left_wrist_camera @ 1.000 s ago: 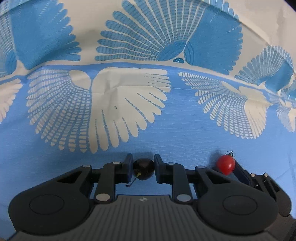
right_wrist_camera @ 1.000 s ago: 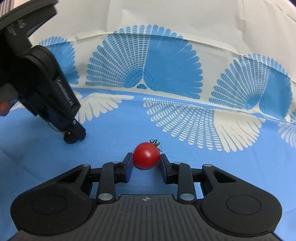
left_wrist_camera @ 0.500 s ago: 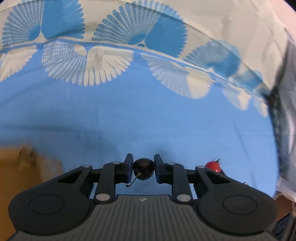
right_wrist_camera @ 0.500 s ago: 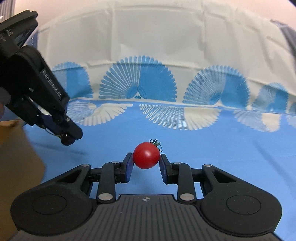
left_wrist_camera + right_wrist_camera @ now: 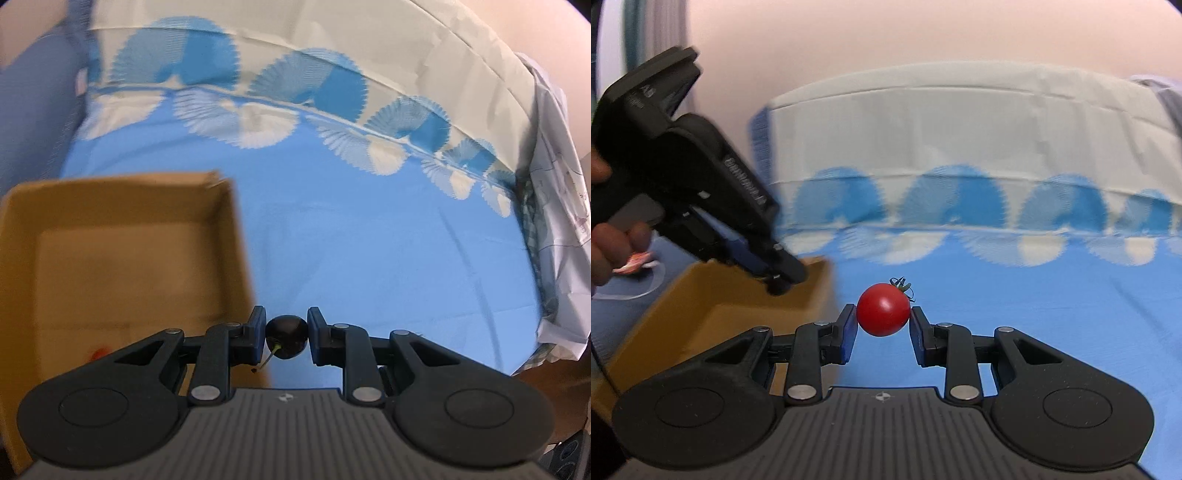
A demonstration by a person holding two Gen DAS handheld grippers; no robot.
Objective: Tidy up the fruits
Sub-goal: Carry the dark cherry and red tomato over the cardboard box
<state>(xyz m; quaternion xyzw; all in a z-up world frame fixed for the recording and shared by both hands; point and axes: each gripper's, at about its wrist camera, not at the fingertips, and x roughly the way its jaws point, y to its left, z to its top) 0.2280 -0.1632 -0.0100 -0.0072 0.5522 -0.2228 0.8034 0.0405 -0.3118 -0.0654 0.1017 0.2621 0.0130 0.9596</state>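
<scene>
Gripping: left hand-held gripper (image 5: 286, 335) clamps a dark cherry (image 5: 287, 336), near-black, glossy, pale green stem pointing down-left.
Right side: right hand-held gripper (image 5: 883, 322) pinches a cherry tomato (image 5: 883, 309), bright red, smooth, curled green calyx on top.
Position: both fruits held above the blue fan-print cloth (image 5: 388, 258).
Box: cardboard box (image 5: 122, 266) lies left of both, open; blurred red spot inside, cannot tell what.
Far: white wrinkled cloth edge (image 5: 960, 122).

Both claws, left claw (image 5: 286, 336) and right claw (image 5: 882, 328): matte black linkages, silver pivot screws, blue finger pads (image 5: 258, 332), ribbed grey housing; bare-skinned hand (image 5: 611, 240) at 9 o'clock.
</scene>
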